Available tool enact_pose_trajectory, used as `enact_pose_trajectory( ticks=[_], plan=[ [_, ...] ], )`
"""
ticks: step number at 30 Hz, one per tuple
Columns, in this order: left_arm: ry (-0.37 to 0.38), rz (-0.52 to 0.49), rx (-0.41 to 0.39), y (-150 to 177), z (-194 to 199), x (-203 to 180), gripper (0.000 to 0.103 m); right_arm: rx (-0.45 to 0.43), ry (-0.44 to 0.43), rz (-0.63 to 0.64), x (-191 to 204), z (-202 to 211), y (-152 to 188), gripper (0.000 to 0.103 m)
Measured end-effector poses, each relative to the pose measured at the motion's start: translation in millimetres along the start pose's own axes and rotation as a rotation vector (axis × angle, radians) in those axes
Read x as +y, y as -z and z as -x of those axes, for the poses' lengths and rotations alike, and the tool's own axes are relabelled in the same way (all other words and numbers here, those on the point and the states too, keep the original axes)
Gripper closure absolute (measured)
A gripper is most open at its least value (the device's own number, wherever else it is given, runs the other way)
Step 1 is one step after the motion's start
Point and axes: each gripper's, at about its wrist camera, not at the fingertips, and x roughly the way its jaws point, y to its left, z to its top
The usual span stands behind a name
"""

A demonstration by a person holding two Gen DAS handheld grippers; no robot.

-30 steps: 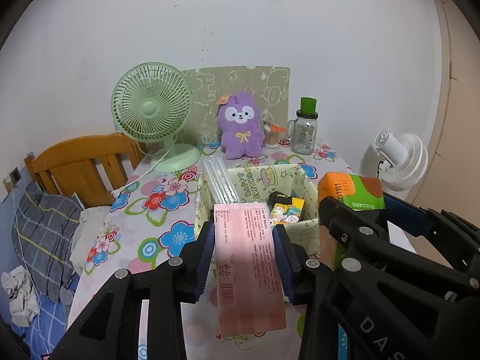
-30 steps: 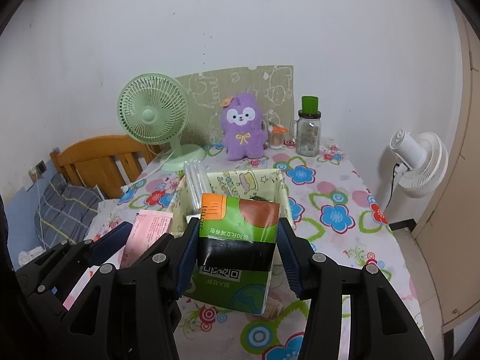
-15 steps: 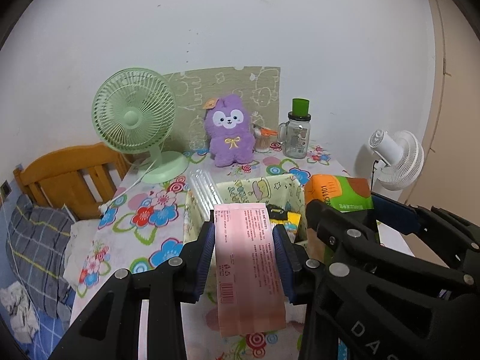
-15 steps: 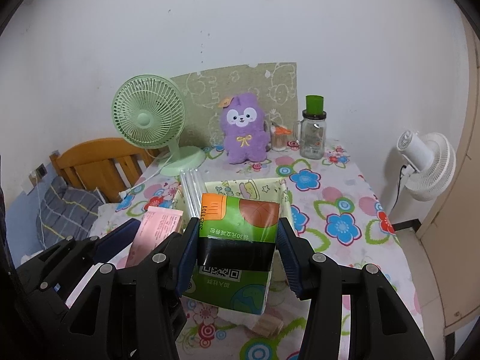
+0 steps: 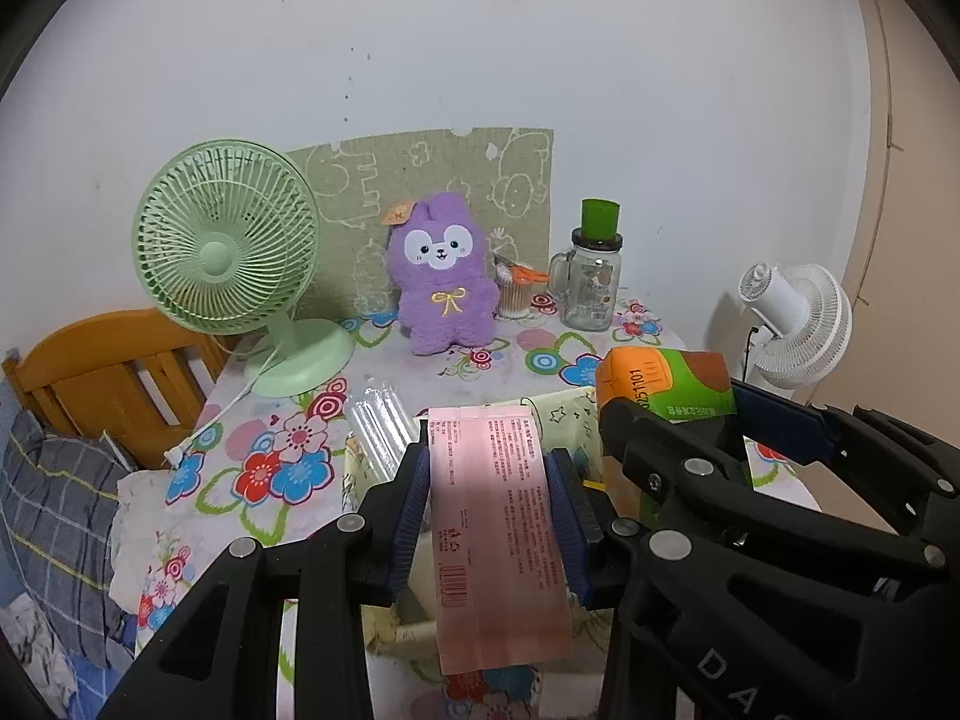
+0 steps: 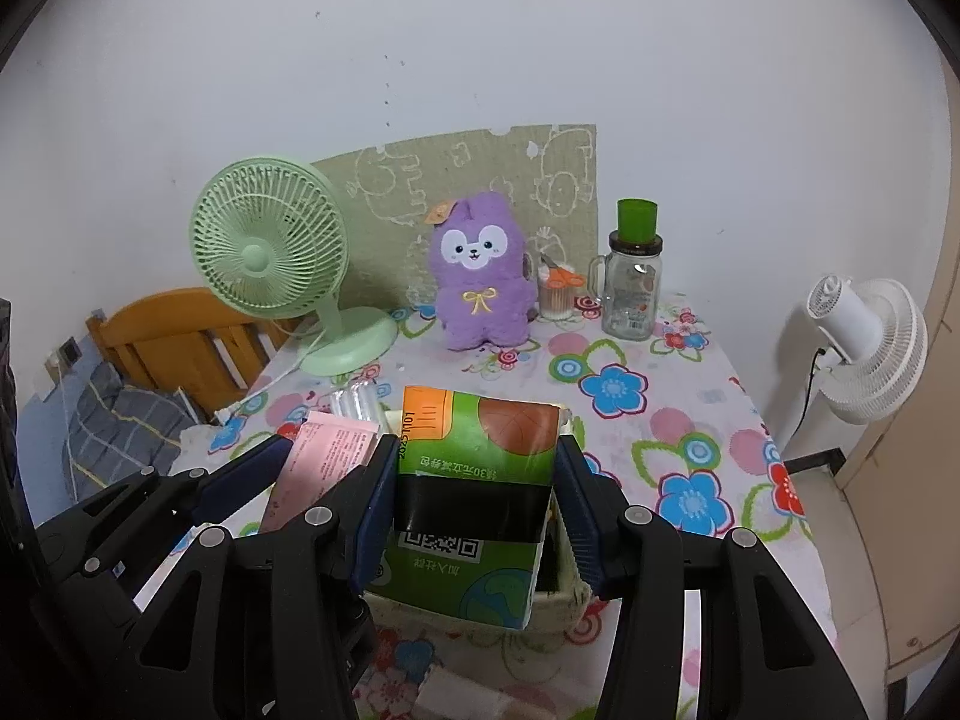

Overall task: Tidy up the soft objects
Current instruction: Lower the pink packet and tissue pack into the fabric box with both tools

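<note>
Flower-print desk, left gripper jaws pinching pink packet, long axis twelve-to-six, right gripper jaws clamping green tissue pack, upright, above fabric box.

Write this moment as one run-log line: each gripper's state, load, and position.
left gripper: shut on pink packet | right gripper: shut on green tissue pack | both above fabric box

A plain white wall fills the view from 10 to 2 o'clock. A wooden headboard with grey plaid bedding sits at 9 o'clock. At 3 o'clock a white standing fan stands by a beige door edge. Light is soft, even
</note>
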Motion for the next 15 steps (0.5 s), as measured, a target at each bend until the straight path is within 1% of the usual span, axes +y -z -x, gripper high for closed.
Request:
enact_pose_trajectory(
  ticks=[7,15],
  plan=[
    [-0.006,0.008,0.030,-3,-29,7,0.063,0.037,-0.001,-0.017,-1,-33,-4,0.049],
    [-0.002,0.024,0.079,2,-61,14,0.062,0.091,0.003,-0.016,-4,-70,-2,0.049]
  ],
)
